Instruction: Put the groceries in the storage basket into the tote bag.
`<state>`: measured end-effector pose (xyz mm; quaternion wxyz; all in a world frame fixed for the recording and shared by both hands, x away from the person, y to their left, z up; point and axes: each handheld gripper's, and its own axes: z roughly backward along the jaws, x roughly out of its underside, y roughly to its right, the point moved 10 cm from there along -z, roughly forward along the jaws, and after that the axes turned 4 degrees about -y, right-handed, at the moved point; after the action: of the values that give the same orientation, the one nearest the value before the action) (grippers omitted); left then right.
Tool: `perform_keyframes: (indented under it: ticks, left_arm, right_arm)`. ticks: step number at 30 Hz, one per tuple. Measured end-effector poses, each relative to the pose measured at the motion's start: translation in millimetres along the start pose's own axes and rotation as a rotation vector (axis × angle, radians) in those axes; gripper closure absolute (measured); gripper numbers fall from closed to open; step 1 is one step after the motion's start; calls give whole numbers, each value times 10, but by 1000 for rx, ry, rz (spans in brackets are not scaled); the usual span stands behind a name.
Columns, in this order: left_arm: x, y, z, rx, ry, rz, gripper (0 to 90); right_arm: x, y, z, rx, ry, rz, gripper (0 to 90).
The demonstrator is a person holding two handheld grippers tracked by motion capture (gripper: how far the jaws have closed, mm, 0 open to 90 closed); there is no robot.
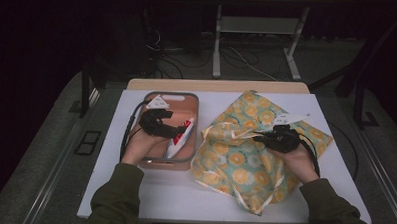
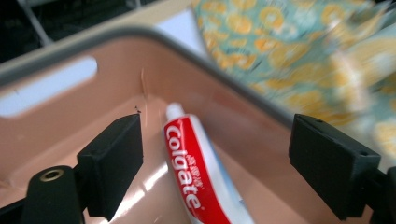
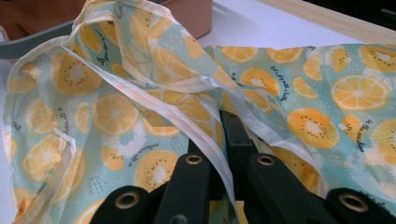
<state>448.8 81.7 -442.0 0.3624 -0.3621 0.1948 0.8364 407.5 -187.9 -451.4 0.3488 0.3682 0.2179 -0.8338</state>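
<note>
Two hand-held grippers are at work over our white worktop [image 1: 153,195]. Our left hand-held gripper [image 2: 215,163] hangs inside the shallow salmon-pink plastic tray with a grey rim [image 1: 195,123], which sits on the left half of the worktop. Its jaws stand spread, one on each side of the red-and-white toothpaste tube [image 2: 196,172] that lies on the tray floor close to the right wall, cap end pointing to the far side. The pads are not on the tube; there is a clear gap on both sides.

Our right hand-held gripper [image 3: 223,140] is pressed together on the thin fabric bag printed with orange and kiwi slices on a pale green ground [image 3: 116,112], pinching it at the white-bound edge. The bag lies crumpled on the right half of the worktop, its near-left corner just beside the tray.

We judge the tube to be light and smooth-skinned, so it may slide on the glossy tray floor when nudged. Its body is soft and will dent under a hard squeeze, while the shoulder by the cap is stiffer. A hold across the middle of the body, with moderate pressure, looks safest to us; too near the flat tail it could swing and slip out.

The bag is limp and weightless and will not keep its mouth open by itself, so we think the pinch on the bound edge is the right place to lift it.
</note>
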Motion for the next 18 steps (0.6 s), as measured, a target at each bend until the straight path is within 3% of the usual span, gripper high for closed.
perform_keyframes:
  ticks: [5,10,12,16,18]
  left_arm:
    - [212,-37,-234,-4,-148,10,209]
    - [363,-34,-340,24,-254,53,249]
    - [414,-22,-373,26,-298,46,254]
    - [532,34,-443,23,-396,-14,263]
    - [526,41,-446,13,-399,-36,295]
  right_arm:
    - [6,0,1,1,-1,2,887]
    - [24,2,4,3,-3,2,887]
    - [31,4,7,4,-3,3,887]
    - [40,1,5,4,-4,4,887]
    - [42,-3,4,5,-7,5,887]
